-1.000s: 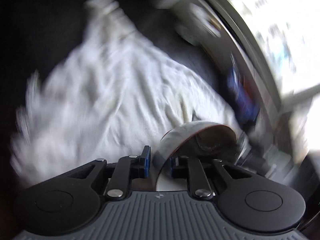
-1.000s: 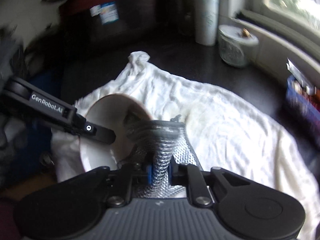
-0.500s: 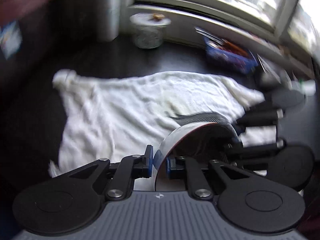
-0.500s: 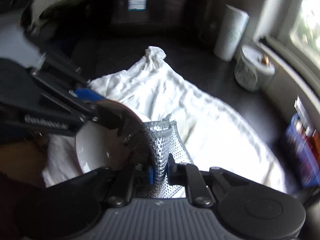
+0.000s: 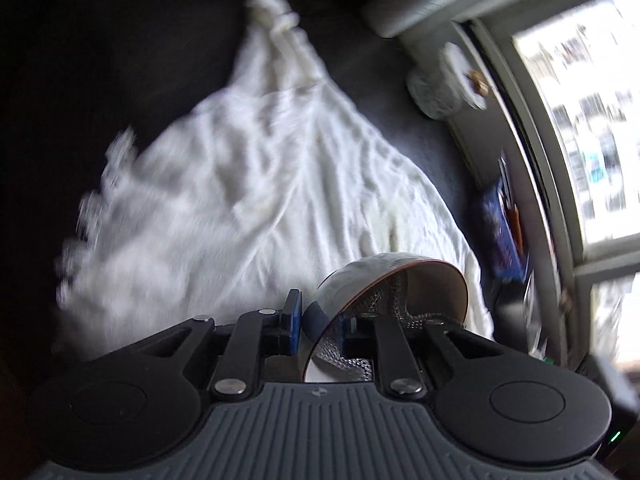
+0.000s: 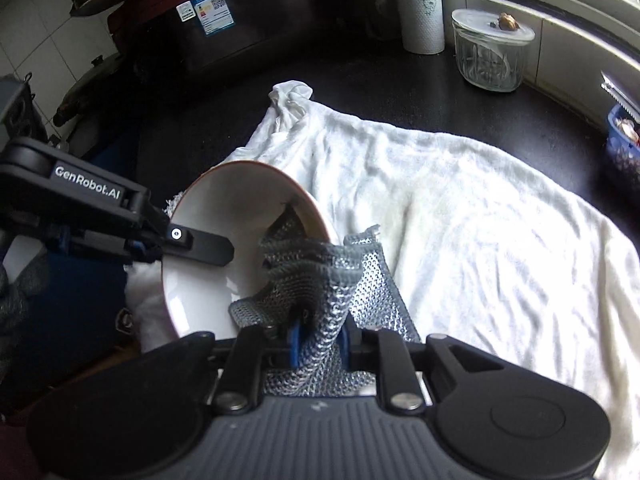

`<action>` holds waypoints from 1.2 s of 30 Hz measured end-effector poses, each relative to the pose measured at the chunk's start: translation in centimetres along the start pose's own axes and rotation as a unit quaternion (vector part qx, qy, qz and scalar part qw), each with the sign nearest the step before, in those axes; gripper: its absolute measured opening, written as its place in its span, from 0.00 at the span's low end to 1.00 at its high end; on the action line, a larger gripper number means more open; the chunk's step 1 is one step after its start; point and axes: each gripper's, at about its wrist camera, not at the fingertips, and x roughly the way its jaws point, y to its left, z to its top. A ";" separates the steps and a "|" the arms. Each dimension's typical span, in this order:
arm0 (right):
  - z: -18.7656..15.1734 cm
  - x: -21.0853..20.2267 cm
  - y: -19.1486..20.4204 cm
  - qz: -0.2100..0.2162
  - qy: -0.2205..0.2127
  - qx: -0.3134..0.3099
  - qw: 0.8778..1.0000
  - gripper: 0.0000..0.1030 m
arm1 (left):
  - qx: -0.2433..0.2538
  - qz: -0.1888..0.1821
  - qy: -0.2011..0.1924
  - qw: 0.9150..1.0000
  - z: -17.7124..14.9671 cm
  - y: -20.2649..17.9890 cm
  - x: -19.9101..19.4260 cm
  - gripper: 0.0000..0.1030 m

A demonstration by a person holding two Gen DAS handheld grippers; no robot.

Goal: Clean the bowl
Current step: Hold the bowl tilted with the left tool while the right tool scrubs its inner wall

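A white bowl (image 6: 224,232) with a brown rim is held tilted on its side above a white towel (image 6: 460,216). My left gripper (image 5: 318,318) is shut on the bowl's (image 5: 360,280) rim, one finger inside and one outside; it also shows in the right wrist view (image 6: 188,240). My right gripper (image 6: 320,336) is shut on a silver mesh scrubbing cloth (image 6: 312,276), whose folded end presses against the bowl's inner wall. The cloth (image 5: 384,304) shows inside the bowl in the left wrist view.
The towel (image 5: 260,184) lies spread on a dark counter (image 6: 400,88). A glass lidded jar (image 6: 490,52) and a paper towel roll (image 6: 422,4) stand at the back by the window sill. A blue container (image 6: 624,140) sits at the right edge. A dark appliance (image 6: 200,28) stands at the back left.
The left gripper has swung the bowl round, so its view turned from the window wall back to the towel. The mesh cloth has shifted within the bowl.
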 end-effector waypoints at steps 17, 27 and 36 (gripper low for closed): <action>0.6 -0.2 0.2 -0.008 0.004 -0.018 1.000 0.18 | 0.170 0.070 -0.006 0.983 -1.1 -3.9 -0.3 0.15; 0.0 -0.8 2.3 -0.064 -0.022 -0.136 0.988 0.11 | 0.523 0.119 -0.086 0.840 -6.4 -9.8 0.8 0.13; -1.0 -0.5 2.1 -0.070 -0.028 -0.128 0.989 0.16 | 0.382 0.064 -0.089 0.918 -4.3 -7.9 -0.2 0.16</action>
